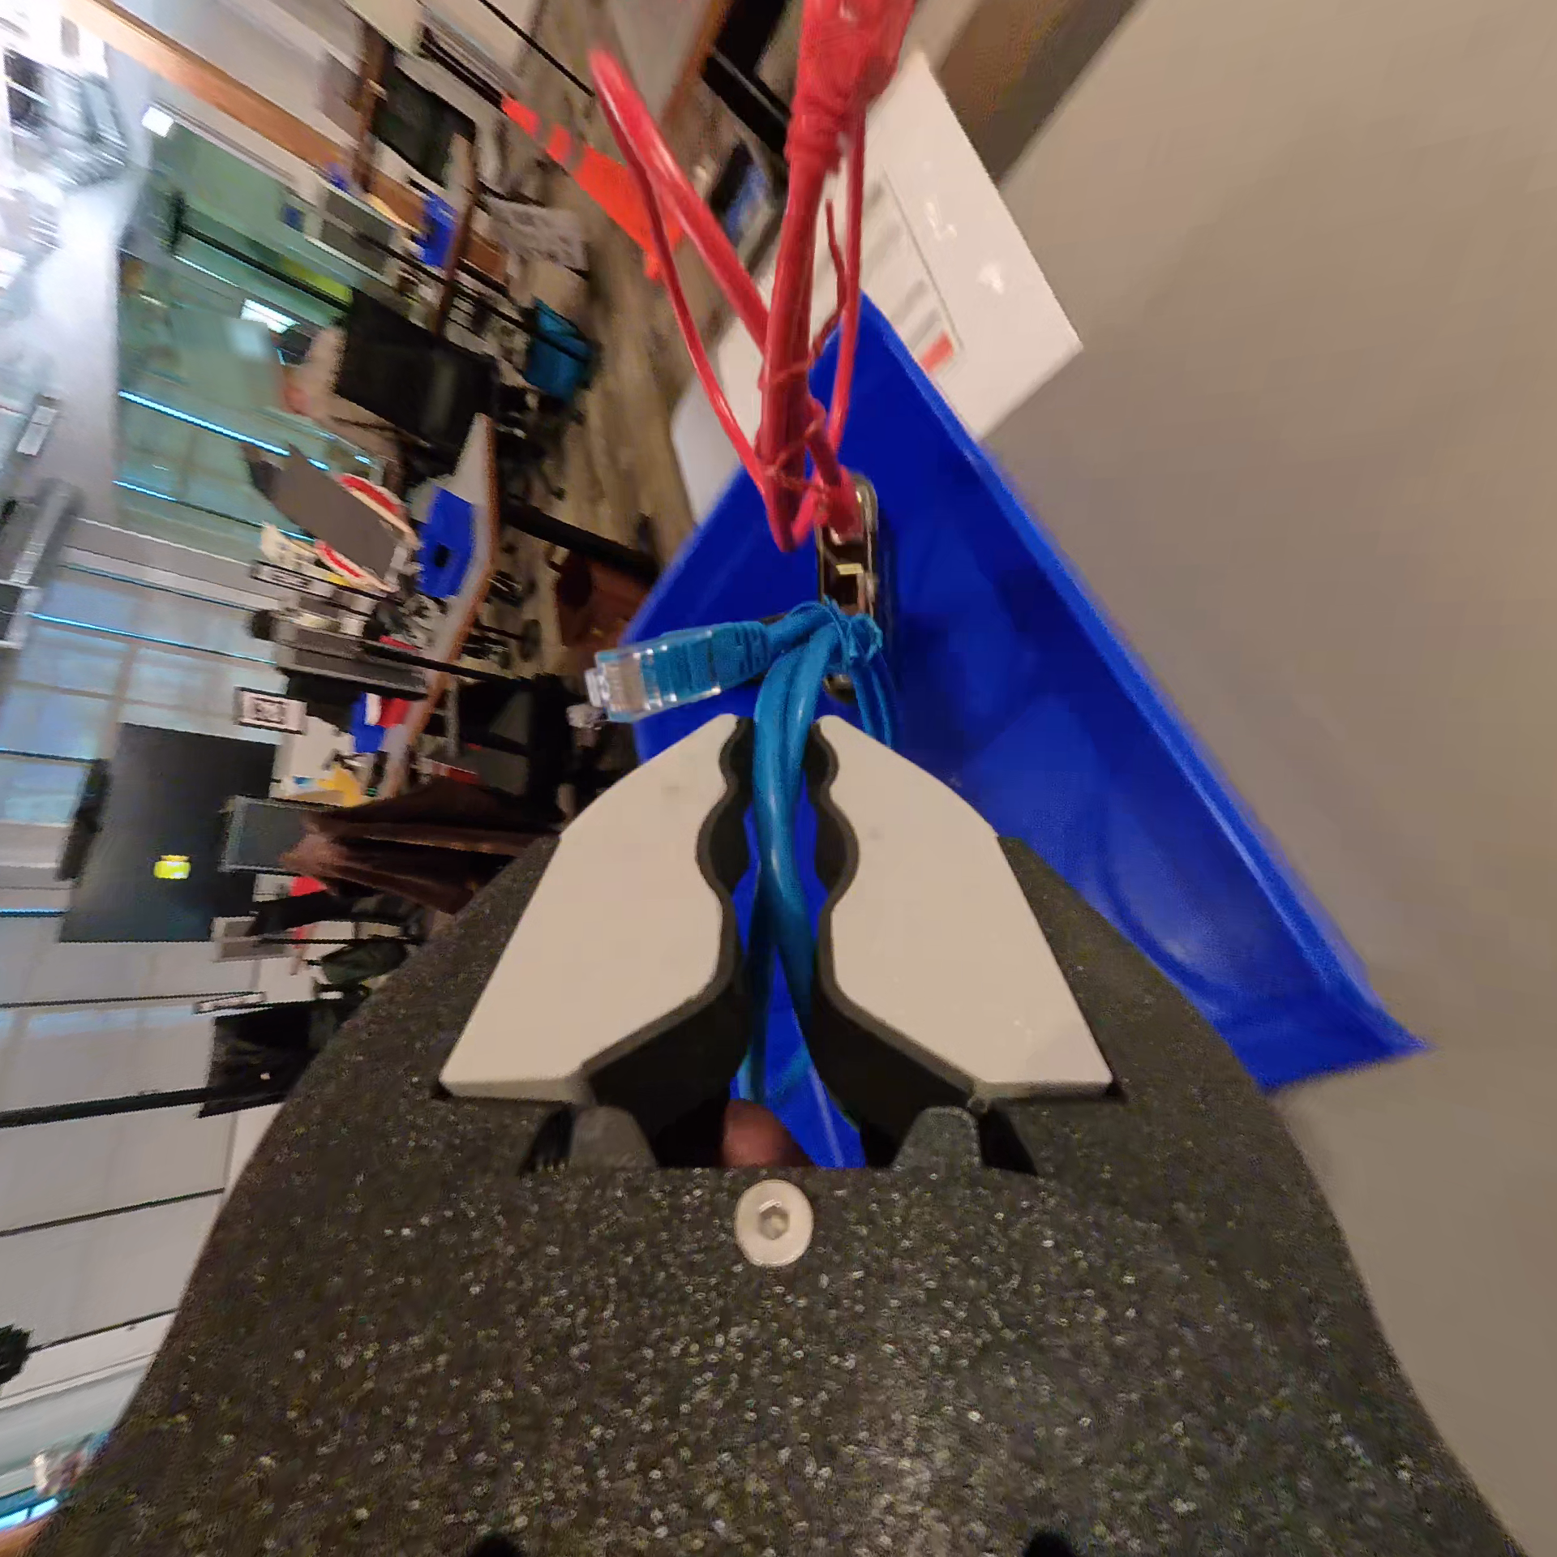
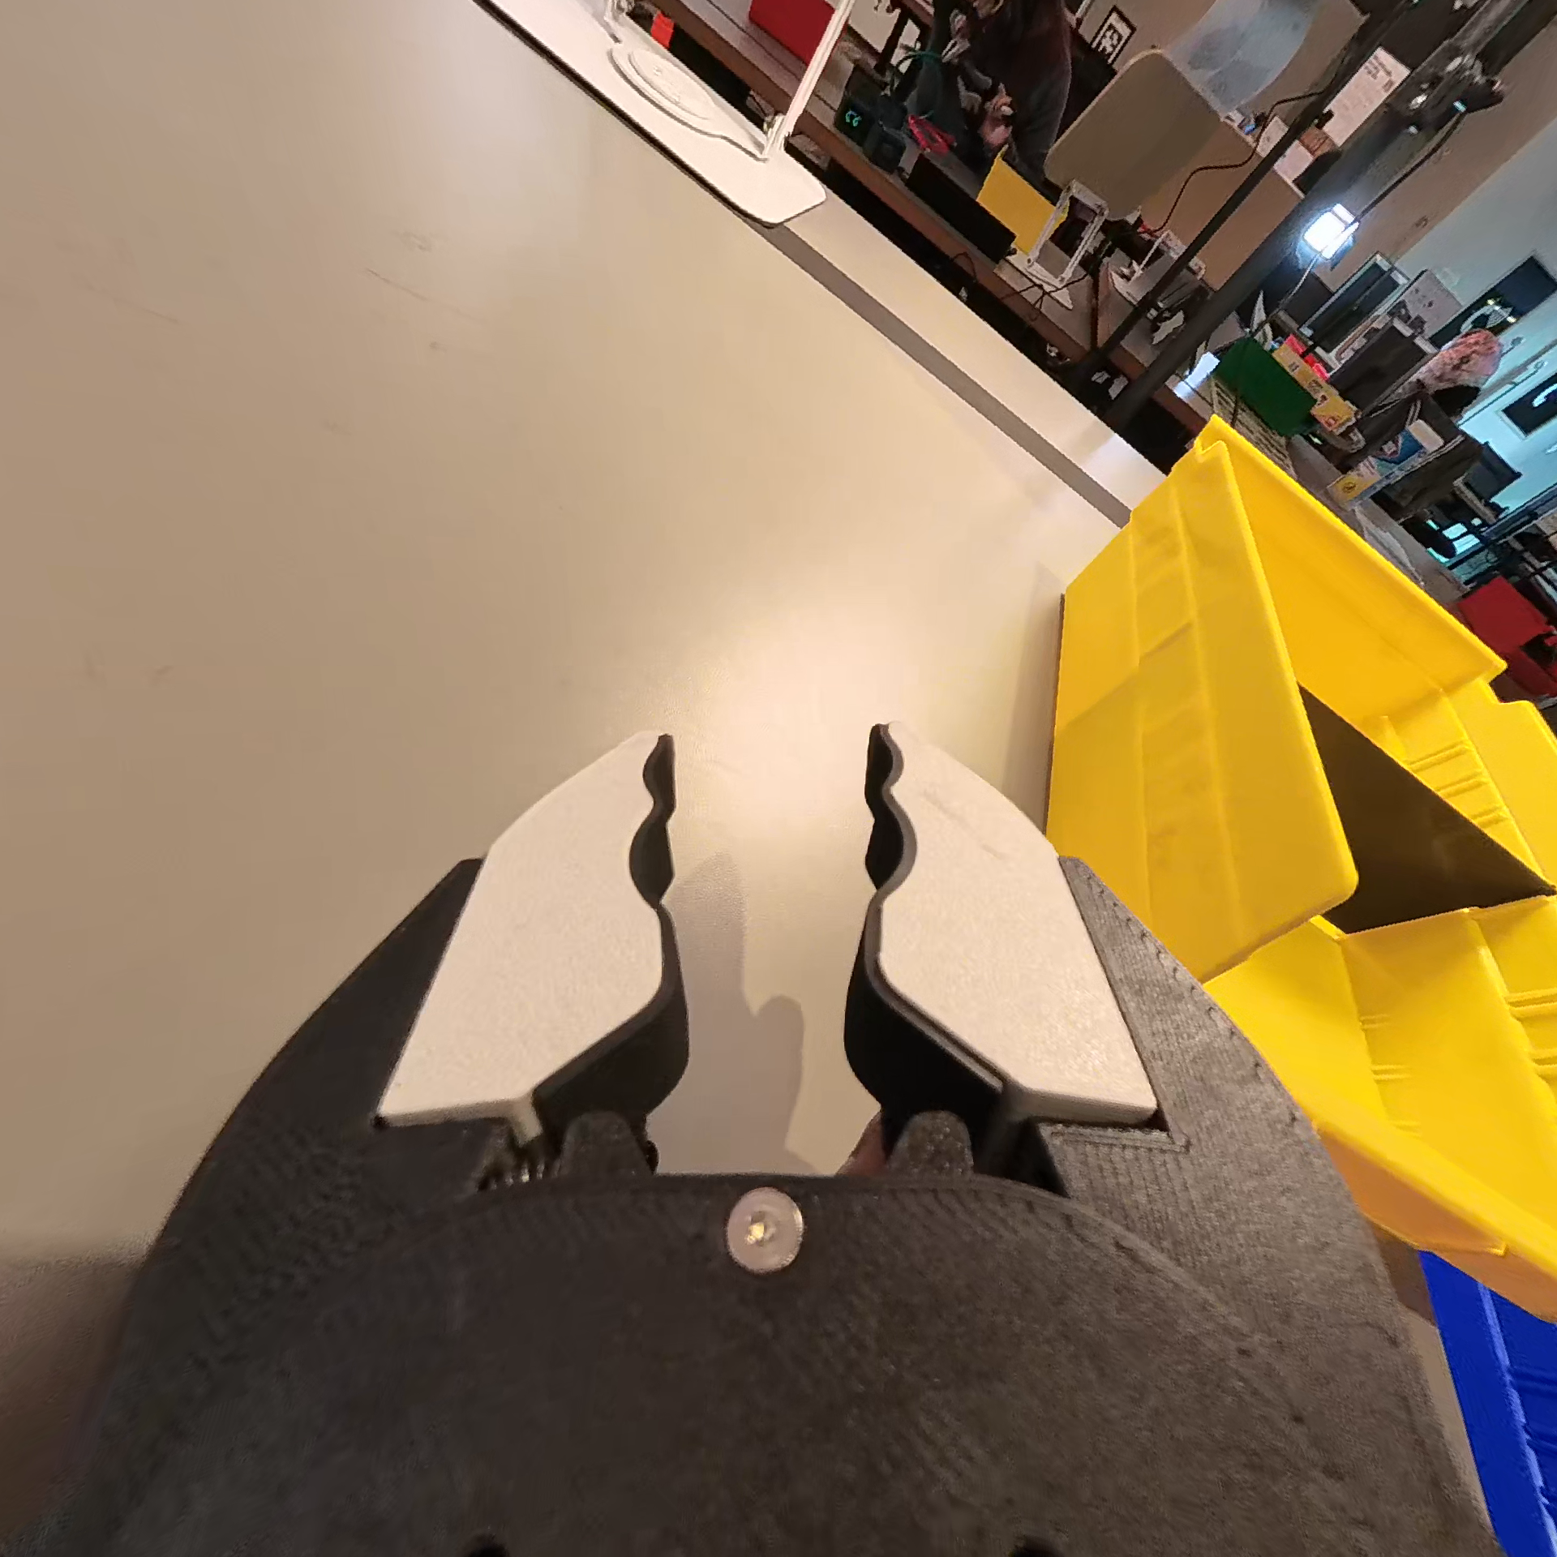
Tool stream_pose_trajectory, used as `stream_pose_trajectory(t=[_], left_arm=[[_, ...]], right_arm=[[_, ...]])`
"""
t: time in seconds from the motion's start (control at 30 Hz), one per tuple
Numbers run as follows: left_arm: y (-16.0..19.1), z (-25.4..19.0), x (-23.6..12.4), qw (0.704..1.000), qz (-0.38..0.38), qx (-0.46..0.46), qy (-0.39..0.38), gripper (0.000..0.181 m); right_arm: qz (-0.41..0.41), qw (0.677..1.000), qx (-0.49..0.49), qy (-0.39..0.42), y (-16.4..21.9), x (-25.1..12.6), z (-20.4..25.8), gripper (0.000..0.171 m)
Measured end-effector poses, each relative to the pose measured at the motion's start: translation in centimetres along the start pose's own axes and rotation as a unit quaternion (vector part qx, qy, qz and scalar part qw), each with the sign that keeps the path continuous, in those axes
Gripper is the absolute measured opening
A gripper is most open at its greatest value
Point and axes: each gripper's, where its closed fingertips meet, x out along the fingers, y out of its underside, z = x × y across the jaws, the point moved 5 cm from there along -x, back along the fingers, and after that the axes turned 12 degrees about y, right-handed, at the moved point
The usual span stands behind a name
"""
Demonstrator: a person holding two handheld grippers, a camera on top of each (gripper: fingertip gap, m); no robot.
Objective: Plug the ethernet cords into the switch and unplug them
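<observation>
Left hand-held gripper [image 1: 779, 733]: jaws narrowed and clamped on a bundled blue ethernet cord [image 1: 783, 809], whose strands run between the grey fingers [image 1: 623, 910] from base to tips. The bundle is tied with a blue twist just past the fingertips. Its clear-tipped plug [image 1: 666, 670] juts out sideways to the left of the tie, free of any socket. Beyond it, a metal clip [image 1: 851, 556] joins this bundle to a red ethernet cord [image 1: 800, 278], likewise coiled and tied, which extends to the upper edge of the view. Both cords are held in the air, in front of a blue bin [image 1: 1053, 758] that stands on the pale counter [image 1: 1348, 421]. A white sheet [image 1: 969, 253] lies on the counter past the bin. The view is motion-blurred.

Right hand-held gripper [image 2: 768, 758]: jaws moderately wide apart, nothing between them, over bare counter [image 2: 421, 505]. Yellow bins [image 2: 1196, 758] stand close at its right side; a blue bin edge [image 2: 1500, 1390] shows at lower right.

No switch is identifiable in either view.
</observation>
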Motion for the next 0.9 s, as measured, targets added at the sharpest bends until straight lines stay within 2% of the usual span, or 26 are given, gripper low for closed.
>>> stream_pose_trajectory(t=[0.03, 0.3, 0.53, 0.73, 0.9], left_arm=[[-0.9, 0.7, -0.4, 1.000, -0.009, 0.004, -0.018, 0.013], [-8.5, 4.3, -5.3, 0.989, -0.088, 0.023, -0.118, 0.013], [-16.7, 3.2, -14.1, 0.956, -0.227, 0.051, -0.178, 0.013], [-23.5, -3.1, -18.8, 0.931, -0.343, 0.083, -0.090, 0.013], [-27.6, -10.3, -17.9, 0.902, -0.416, 0.109, 0.050, 0.013]], right_arm=[[-0.001, 1.000, 0.000, 0.001, 0.0, 0.0, 0.0, 0.044], [0.001, 1.000, 0.005, -0.001, 0.1, -0.1, -0.1, 0.044], [0.005, 1.000, -0.006, 0.000, 0.1, 0.1, 0.0, 0.044], [0.002, 0.999, -0.037, 0.018, 0.1, 0.0, 0.5, 0.044], [-0.016, 0.998, -0.053, 0.030, -0.5, -0.4, 1.3, 0.044]])
